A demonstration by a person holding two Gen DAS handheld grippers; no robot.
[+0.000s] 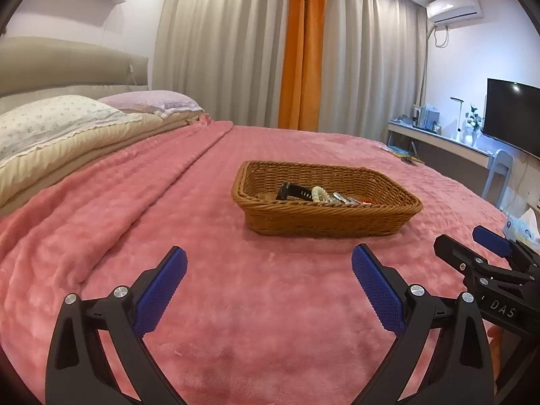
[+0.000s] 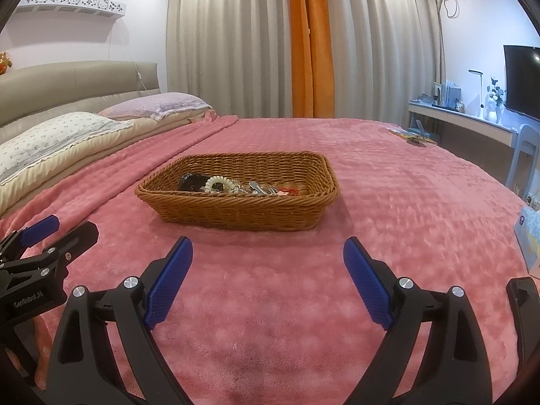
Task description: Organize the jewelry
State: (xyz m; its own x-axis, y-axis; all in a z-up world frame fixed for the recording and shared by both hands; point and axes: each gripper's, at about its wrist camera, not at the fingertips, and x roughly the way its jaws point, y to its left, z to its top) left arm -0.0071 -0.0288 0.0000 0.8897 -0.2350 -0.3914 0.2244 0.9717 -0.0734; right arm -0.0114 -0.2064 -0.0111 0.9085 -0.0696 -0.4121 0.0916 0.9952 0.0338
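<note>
Nearest, the left hand-held gripper (image 1: pixel 269 263) and the right hand-held gripper (image 2: pixel 268 254) both hang spread wide and empty over the pink blanket (image 2: pixel 388 182). Further back on the bed, the wicker basket (image 2: pixel 236 212) holds the jewelry (image 2: pixel 236 185): a black watch (image 1: pixel 293 191), a pale bead bracelet (image 1: pixel 318 194) and small metal pieces.

I see a plush pink blanket (image 1: pixel 236 303), soft and matt with a dimpled nap. The basket (image 2: pixel 236 214) is woven wicker, brown with a slight sheen. My left gripper (image 1: pixel 269 285) and right gripper (image 2: pixel 268 278) look like matt black plastic, with knurled blue pads (image 2: pixel 168 283) and shiny metal bolts (image 1: pixel 417 291). The curtains (image 2: pixel 236 44) are cloth, probably smooth.
</note>
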